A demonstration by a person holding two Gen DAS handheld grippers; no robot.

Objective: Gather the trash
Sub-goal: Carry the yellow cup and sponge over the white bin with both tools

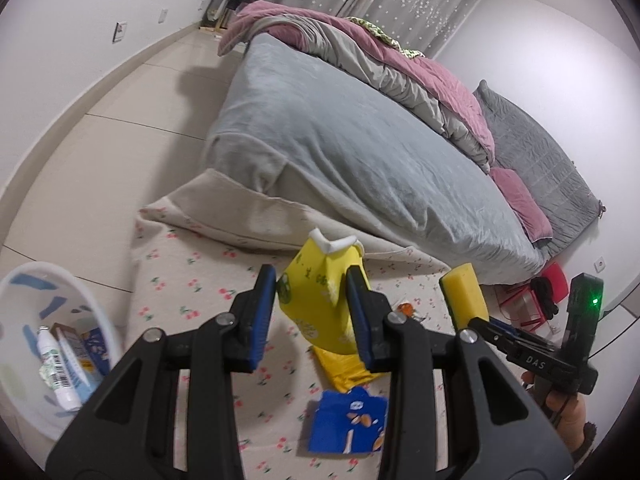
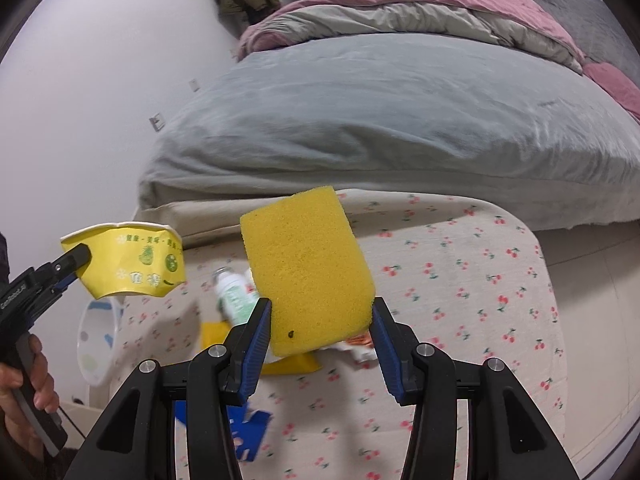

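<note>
Trash pickup, two items in hand above the cherry-print mat (image 2: 460, 264).
Left gripper (image 1: 312, 308) is clamping a crushed yellow paper cup (image 1: 320, 300) between part-closed jaws; right gripper (image 2: 320, 328) is pinching a yellow sponge (image 2: 308, 272), jaws part-closed on its lower edge. White basket (image 1: 92, 300) is sitting at the mat's left, already holding a bottle (image 1: 56, 372).

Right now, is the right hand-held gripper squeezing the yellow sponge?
Touching. The right wrist view shows the right hand-held gripper with both blue pads pressed against the yellow sponge.
</note>
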